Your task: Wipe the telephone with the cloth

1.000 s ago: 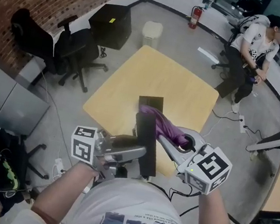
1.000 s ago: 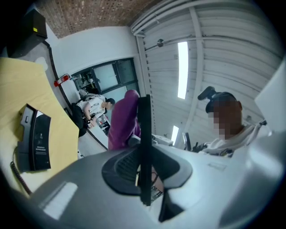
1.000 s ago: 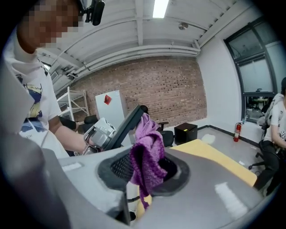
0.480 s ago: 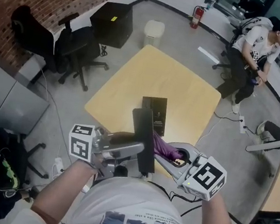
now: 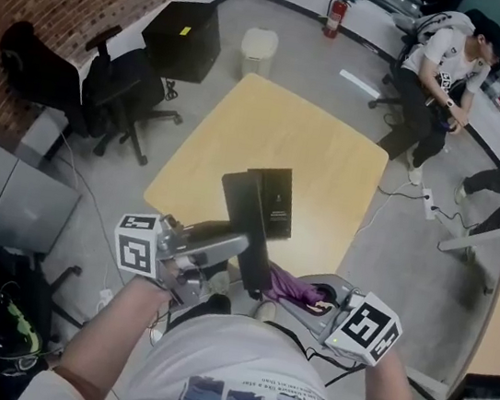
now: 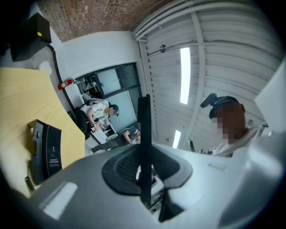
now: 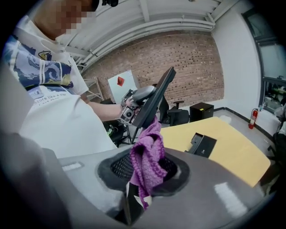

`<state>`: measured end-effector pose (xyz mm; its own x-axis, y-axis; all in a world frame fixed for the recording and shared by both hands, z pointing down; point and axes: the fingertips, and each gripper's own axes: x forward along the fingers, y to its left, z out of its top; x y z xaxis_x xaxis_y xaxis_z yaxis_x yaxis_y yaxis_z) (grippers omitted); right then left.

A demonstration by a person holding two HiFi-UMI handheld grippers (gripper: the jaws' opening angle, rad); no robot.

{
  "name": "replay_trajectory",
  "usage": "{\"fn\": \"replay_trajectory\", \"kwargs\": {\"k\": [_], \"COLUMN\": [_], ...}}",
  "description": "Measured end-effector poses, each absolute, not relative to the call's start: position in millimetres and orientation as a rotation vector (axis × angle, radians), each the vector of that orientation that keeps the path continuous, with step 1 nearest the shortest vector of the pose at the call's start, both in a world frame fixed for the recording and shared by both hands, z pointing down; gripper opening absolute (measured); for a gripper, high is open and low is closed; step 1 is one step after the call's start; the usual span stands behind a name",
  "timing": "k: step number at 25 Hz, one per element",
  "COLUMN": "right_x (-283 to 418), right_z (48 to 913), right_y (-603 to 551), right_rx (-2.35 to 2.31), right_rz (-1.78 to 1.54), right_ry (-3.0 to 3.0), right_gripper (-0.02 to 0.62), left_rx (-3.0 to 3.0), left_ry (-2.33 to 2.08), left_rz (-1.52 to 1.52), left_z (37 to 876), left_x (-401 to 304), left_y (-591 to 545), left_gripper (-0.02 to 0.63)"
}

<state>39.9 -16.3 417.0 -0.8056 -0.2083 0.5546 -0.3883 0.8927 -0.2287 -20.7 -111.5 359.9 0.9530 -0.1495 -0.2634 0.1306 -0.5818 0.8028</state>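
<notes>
Between left gripper (image 5: 239, 245) jaws — telephone (image 5: 252, 212); cloth (image 5: 285, 282) in right gripper (image 5: 310, 296)

Slim black telephone (image 5: 247, 231) held tilted aloft, bunched purple cloth (image 5: 289, 286) touching its lower end.

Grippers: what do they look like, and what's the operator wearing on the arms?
Left gripper and right gripper: grey moulded bodies, each with a white cube of black square markers and a dark meshed recess behind the jaws. White short-sleeved T-shirt with blue print.
</notes>
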Motion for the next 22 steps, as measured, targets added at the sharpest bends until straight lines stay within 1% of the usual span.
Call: {"fn": "replay_trajectory", "kwargs": {"k": [9,16,22], "right_x": [64,81,88], "right_z": [438,446,437], "right_y": [12,21,9], "right_rx": [0.522,0.719,0.951], "right_rz": [0.607,0.669,0.688], "right_ry": [-2.442,-2.387,-2.353], "right_gripper": [0.084,0.084,0.084], "left_rx": [2.111,2.072,2.029], "left_ry": [-0.089,-0.16,-0.173], "left_rz": [-0.351,-0.292,-0.235], "left_z": [390,447,499], "left_x": [-32,-34,-19], "left_y": [-146,-175,-186], "left_gripper": [0.086,0.084,0.084]}}
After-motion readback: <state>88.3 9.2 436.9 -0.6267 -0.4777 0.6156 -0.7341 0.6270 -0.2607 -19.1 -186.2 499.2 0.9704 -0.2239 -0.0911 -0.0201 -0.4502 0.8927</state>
